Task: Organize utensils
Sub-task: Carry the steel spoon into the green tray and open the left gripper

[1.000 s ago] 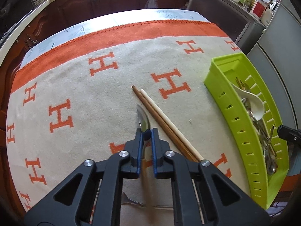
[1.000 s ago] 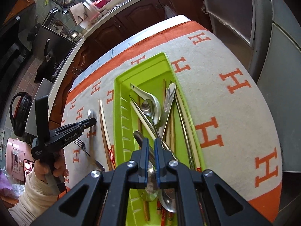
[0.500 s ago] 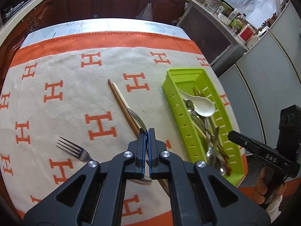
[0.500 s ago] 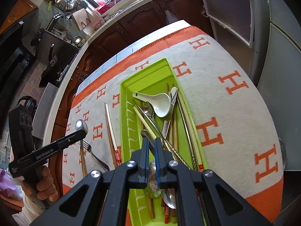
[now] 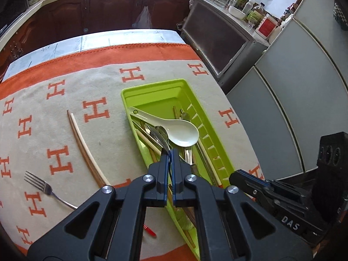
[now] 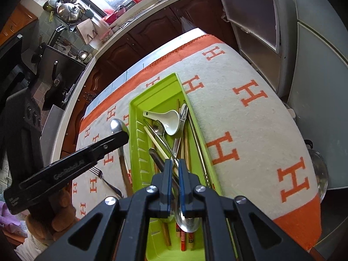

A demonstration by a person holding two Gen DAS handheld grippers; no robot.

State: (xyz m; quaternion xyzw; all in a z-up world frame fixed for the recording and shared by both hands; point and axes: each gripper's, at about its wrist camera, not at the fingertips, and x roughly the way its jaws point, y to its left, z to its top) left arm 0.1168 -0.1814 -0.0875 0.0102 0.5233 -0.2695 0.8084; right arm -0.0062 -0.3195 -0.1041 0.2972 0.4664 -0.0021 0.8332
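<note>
Left gripper (image 5: pixel 169 152): clamped on a metal spoon (image 6: pixel 118 126); in the right wrist view the bowl sticks out past the fingertips, just beside the tray's left rim.
Right gripper (image 6: pixel 175 163): jaws nearly together over the tray's near half; whether they pinch anything cannot be told.
Green tray (image 5: pixel 152 89): slotted plastic, lying lengthwise on the cloth, far end at 12 o'clock empty.
Tray contents: a white ceramic spoon (image 5: pixel 174 128) lies across the pile, bowl toward 3 o'clock; under it are metal spoons, wooden chopsticks and metal chopsticks, mostly lengthwise.
Outside the tray: a chopstick pair (image 5: pixel 83 148) at 9 o'clock of it, and a fork (image 5: pixel 46 188) toward 8 o'clock, tines away.
Cloth (image 5: pixel 65 100): beige, orange H pattern.
</note>
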